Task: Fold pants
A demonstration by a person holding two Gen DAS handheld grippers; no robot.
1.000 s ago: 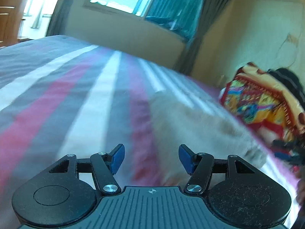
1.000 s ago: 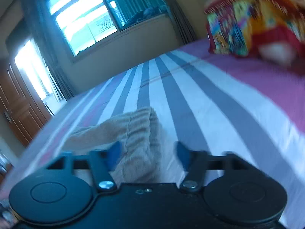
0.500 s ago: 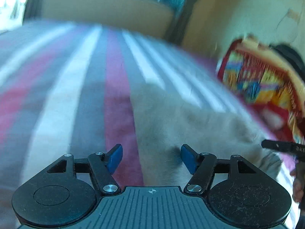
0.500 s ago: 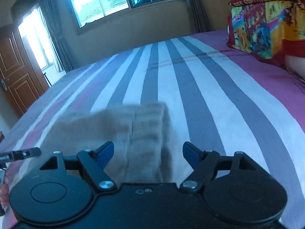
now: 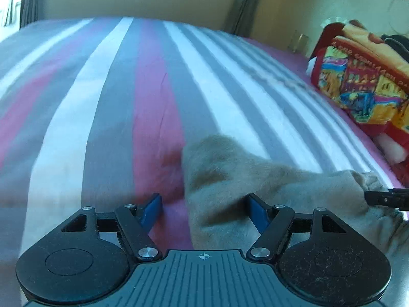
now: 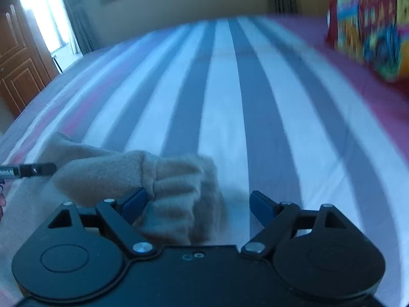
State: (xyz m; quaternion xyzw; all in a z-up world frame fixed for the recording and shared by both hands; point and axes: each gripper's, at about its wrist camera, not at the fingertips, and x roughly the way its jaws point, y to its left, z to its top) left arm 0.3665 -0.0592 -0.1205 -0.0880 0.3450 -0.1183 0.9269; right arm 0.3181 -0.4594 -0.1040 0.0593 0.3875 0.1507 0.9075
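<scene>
The bed [image 5: 107, 133], under a sheet striped grey, white and pink, fills both views and runs broad and bare toward its far edge below the wall, so there is plenty of room to lay cloth out ahead. Toward one side a stack of bright patterned bedding [image 5: 358, 84] narrows the room. The tan pants [image 5: 230, 179] lie bunched near the bed's near edge, between the two tools; they look soft, fleecy and light, likely to sag and slide, so the gathered ribbed band [image 6: 184, 186] seems the firmest place to pinch. The left gripper [image 5: 204, 211] is spread wide, with cloth between its fingers but not clamped. The right gripper [image 6: 196, 204] is likewise spread, its left pad touching the band, holding nothing.
</scene>
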